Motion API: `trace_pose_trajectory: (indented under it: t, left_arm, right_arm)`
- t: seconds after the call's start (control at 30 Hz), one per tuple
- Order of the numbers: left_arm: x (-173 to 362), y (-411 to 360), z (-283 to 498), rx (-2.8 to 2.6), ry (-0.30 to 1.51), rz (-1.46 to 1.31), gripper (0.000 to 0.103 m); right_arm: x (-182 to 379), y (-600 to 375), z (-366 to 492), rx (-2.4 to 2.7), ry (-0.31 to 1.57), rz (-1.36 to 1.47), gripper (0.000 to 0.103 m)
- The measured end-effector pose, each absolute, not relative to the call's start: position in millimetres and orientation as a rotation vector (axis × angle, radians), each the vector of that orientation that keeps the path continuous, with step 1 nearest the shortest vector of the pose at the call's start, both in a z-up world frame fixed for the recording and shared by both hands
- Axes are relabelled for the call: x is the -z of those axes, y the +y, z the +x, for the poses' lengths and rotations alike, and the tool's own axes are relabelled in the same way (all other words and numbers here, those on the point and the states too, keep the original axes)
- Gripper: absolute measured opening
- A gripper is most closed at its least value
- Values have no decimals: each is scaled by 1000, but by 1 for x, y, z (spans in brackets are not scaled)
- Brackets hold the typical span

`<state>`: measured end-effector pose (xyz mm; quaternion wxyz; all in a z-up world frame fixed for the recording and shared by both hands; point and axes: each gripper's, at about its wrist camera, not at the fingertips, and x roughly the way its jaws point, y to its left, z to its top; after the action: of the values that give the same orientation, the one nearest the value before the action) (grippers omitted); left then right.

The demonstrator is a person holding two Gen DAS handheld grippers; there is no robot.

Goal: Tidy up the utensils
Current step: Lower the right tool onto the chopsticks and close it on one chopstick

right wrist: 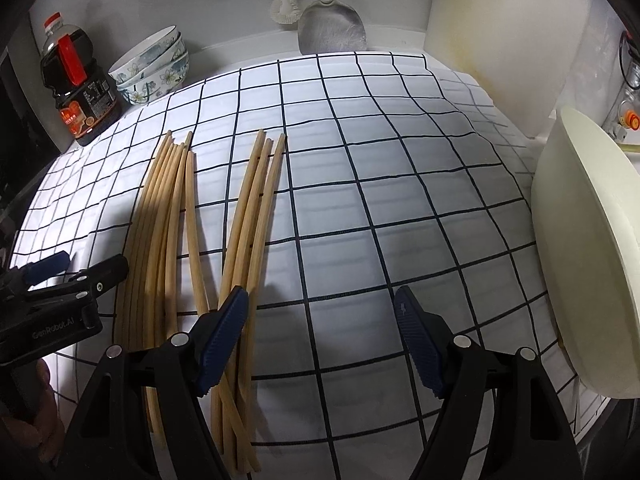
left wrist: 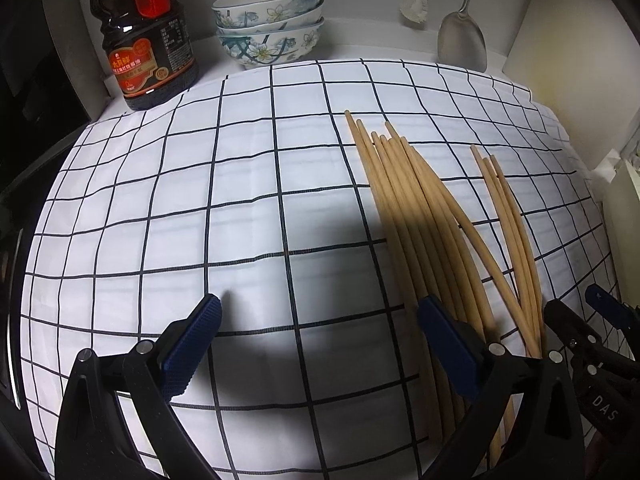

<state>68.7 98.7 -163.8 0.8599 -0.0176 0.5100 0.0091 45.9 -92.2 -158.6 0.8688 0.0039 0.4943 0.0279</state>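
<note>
Several wooden chopsticks lie on a white checked cloth in two bundles. The bigger bundle also shows in the right wrist view. The smaller bundle lies right of it and also shows in the right wrist view. My left gripper is open and empty over the cloth, its right finger over the big bundle's near ends. My right gripper is open and empty, its left finger over the smaller bundle. It also shows in the left wrist view; the left gripper shows in the right wrist view.
A dark soy sauce bottle and a stack of floral bowls stand at the back left. A metal spatula and a white brush lean on the back wall. A cream bowl stands at the right edge.
</note>
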Motion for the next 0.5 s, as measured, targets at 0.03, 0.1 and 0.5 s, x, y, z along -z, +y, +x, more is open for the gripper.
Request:
trace_pose_trajectory:
  t: [0.03, 0.1, 0.5]
  left_arm:
    - [164, 98, 69, -25, 1072, -31, 97]
    - [166, 98, 71, -17, 1074, -35, 98]
    - [169, 96, 71, -31, 1065, 1, 91]
  right_arm:
    - [159, -91, 47, -59, 1034, 5, 72]
    - [160, -88, 47, -59, 1034, -7, 72]
    - [165, -74, 41, -52, 997, -159, 70]
